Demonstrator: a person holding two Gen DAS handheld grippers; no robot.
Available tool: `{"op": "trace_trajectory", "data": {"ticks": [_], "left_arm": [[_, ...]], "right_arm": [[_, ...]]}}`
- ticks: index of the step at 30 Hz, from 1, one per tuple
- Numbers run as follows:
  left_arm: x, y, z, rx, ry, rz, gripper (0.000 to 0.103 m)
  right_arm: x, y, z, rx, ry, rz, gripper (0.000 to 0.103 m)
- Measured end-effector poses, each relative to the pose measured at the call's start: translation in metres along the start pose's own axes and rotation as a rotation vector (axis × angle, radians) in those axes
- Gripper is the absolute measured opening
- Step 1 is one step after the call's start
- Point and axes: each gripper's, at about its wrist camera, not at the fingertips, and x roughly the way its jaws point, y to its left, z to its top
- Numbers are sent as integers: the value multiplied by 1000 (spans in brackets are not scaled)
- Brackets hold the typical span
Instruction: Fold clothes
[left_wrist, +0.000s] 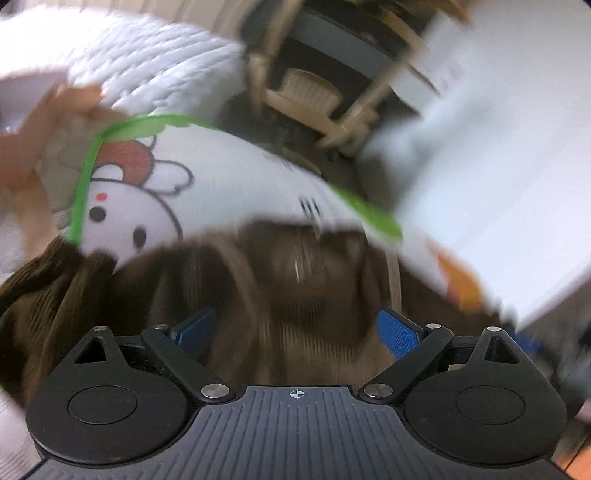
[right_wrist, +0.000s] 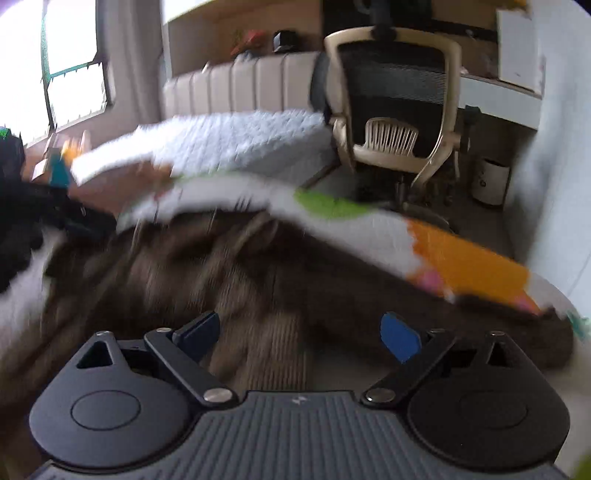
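A brown corduroy garment (left_wrist: 288, 280) lies crumpled right in front of my left gripper (left_wrist: 295, 325). The gripper's blue pads (left_wrist: 397, 332) stand wide apart, open, with the cloth beyond them and not pinched. The same brown garment (right_wrist: 229, 280) fills the right wrist view, where my right gripper (right_wrist: 299, 328) is also open, nothing pressed between its pads (right_wrist: 400, 336). Under the garment lies a white cloth with a cartoon figure and green trim (left_wrist: 207, 184); its green and orange patches (right_wrist: 469, 262) show in the right wrist view. Both views are blurred.
A white quilted bed (right_wrist: 236, 140) stands behind the clothes. A beige and black office chair (right_wrist: 399, 110) is at the back, with a small white bin (right_wrist: 493, 181) to its right. A white wall (left_wrist: 498, 166) is close on the right.
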Motion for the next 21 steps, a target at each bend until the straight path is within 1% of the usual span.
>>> {"op": "trace_trajectory", "data": {"ticks": [2,5,9,11,13,17,19,20,21], "left_arm": [[-22,-20,-35,120,6,28,97],[-55,-55,-95,314,-2,56,99],[-89,-89,-170,562,-10,95,100],[-100,-103,-199,646,-11,101,100],[-104,-119,-217,687,0,76,100],[-94,-145,-233,684,12,20,100],[-82,-153,-234,676,21,10,97],[-76,-157,-234,686,27,19,75],[-70,-160,-235,695,33,27,35]], "right_arm": [[-20,11,-24,-51,28,-7,95],[-53,36,-60,-154,52,7,95],[-76,72,-94,-308,72,38,96],[-78,85,-102,-333,62,40,96],[-85,89,-104,-327,38,34,96],[-104,85,-101,-276,-25,9,96],[-113,80,-103,-253,-43,-15,96],[-118,80,-105,-245,-47,-18,96],[-121,80,-108,-242,-51,-14,96]]}}
